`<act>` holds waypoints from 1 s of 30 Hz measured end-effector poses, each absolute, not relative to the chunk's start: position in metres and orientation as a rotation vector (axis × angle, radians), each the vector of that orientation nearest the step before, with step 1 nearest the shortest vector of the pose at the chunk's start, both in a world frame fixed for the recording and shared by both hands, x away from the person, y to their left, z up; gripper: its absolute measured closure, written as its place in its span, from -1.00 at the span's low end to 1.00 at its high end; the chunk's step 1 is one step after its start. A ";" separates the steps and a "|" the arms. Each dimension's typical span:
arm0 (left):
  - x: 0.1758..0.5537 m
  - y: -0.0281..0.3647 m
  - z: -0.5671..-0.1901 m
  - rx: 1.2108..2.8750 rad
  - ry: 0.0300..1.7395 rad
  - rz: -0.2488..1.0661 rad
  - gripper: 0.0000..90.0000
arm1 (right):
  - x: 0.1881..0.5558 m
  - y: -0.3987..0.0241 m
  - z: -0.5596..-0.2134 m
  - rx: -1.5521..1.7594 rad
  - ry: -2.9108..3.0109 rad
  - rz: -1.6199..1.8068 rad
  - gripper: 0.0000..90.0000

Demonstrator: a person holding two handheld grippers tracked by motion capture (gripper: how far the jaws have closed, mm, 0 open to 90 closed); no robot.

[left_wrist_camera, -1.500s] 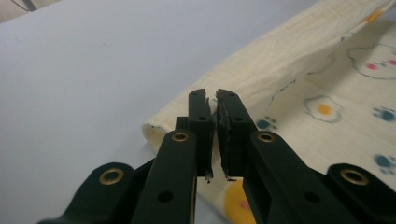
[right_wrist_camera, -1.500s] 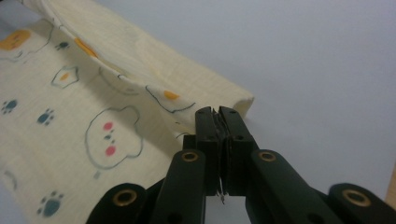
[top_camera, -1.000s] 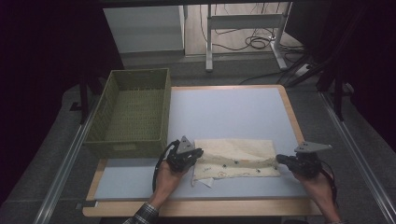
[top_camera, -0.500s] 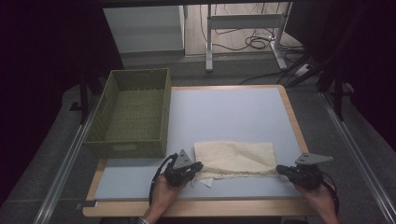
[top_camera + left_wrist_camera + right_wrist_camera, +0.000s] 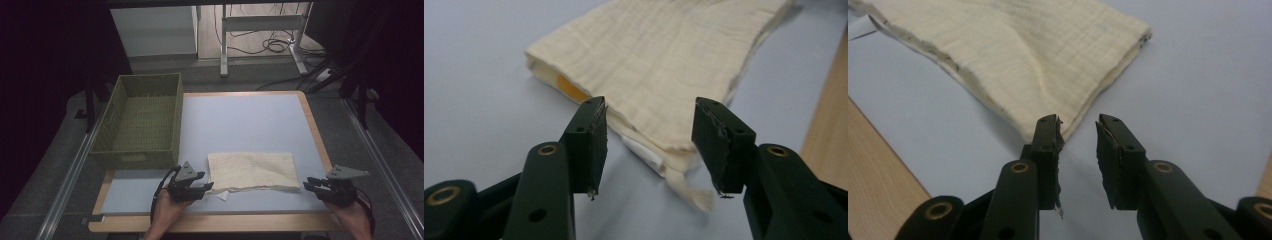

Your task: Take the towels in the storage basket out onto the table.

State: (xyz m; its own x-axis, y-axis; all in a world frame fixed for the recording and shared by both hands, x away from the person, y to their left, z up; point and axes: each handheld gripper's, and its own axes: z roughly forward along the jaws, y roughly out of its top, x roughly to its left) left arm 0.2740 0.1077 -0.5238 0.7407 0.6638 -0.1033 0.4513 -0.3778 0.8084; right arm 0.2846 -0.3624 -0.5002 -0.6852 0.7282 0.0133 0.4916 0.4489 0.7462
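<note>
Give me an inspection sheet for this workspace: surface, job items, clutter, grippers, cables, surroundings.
Surface: pale blue mat on a wood-edged table, flat.
Job's things: folded cream cloth near the front edge; green woven basket at the left, nothing in it.
Clutter: nothing seen.
Grippers: left hand-held gripper and right hand-held gripper have just been opening; each stands at a cloth corner, pads not pressing on it.
Cables: black cable trails from the left gripper.
Surroundings: loose floor cables, metal frame legs behind.
</note>
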 end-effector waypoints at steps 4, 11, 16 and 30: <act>0.290 0.102 -0.520 2.051 0.886 0.350 0.07 | 0.296 -0.359 -0.496 1.048 2.388 1.082 0.51; 0.319 0.090 -0.516 2.046 0.950 0.371 0.07 | 0.330 -0.349 -0.492 1.077 2.361 1.099 0.52; 0.341 0.084 -0.514 2.059 1.001 0.417 0.08 | 0.359 -0.339 -0.490 1.097 2.342 1.086 0.58; 0.377 0.080 -0.535 2.098 1.166 0.399 0.13 | 0.397 -0.318 -0.517 1.115 2.425 1.008 0.81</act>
